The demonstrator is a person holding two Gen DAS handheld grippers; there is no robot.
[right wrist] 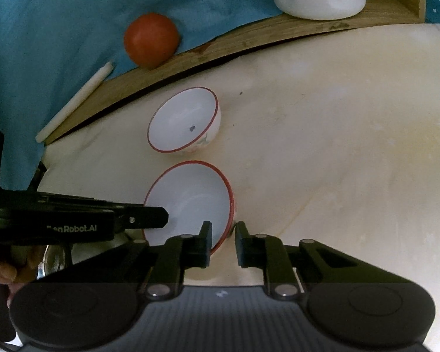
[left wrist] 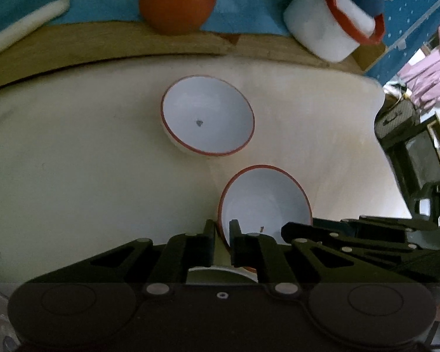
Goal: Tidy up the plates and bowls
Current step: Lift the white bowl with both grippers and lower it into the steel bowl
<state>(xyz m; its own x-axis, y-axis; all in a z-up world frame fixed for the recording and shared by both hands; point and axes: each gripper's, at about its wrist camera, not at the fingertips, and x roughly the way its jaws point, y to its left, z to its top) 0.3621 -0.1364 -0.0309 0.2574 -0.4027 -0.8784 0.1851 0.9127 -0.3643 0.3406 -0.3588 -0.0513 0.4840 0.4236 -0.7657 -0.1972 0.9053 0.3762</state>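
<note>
I have both grippers on the near bowl (left wrist: 264, 202), which sits right at my fingertips at the front of the cream table (left wrist: 73, 176). The left gripper (left wrist: 222, 240) is closed on the bowl's left rim, one finger inside and one outside, so the wall is pinched between them. The right gripper (right wrist: 223, 242) straddles the opposite rim the same way, its inner finger against the inside of the wall; I take it as closed on the bowl too, though a sliver of gap shows by the outer finger. The far bowl (left wrist: 208, 120) stands just beyond, near the held one but apart from it, straight ahead along both grippers' line, so I judge the coming move is a lift forward over it to nest the two. Neither hand is nearer; they share the load from opposite sides. Both bowls are white with a thin red rim line, upright and empty, with a small dark mark inside each.
</note>
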